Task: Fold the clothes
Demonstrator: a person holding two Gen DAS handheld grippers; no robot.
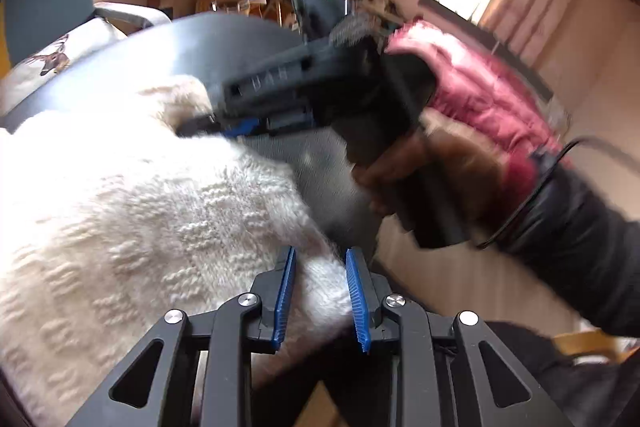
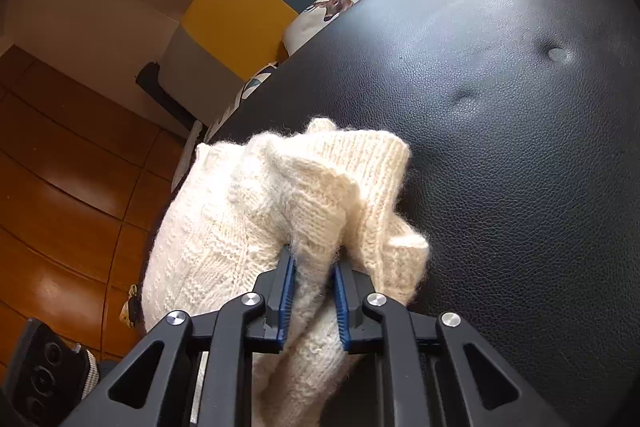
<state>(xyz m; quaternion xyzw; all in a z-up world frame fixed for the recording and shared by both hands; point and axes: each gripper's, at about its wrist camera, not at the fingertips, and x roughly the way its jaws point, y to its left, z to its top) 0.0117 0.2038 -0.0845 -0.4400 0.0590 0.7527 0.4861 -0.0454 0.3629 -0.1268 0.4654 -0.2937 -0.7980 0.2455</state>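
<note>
Here two grippers, left gripper (image 1: 320,301) and right gripper (image 2: 312,301), clamp one sweater (image 2: 248,227)

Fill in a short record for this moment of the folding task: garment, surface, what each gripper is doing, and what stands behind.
garment: cream knitted sweater, bunched, not yet folded flat
surface: black leather seat
left gripper: jaws around an edge of the sweater, gap showing, grip unclear
right gripper: shut on a fold of the sweater
right hand: holds the right gripper's handle, blurred
behind: deer-print cushion, wooden floor
</note>
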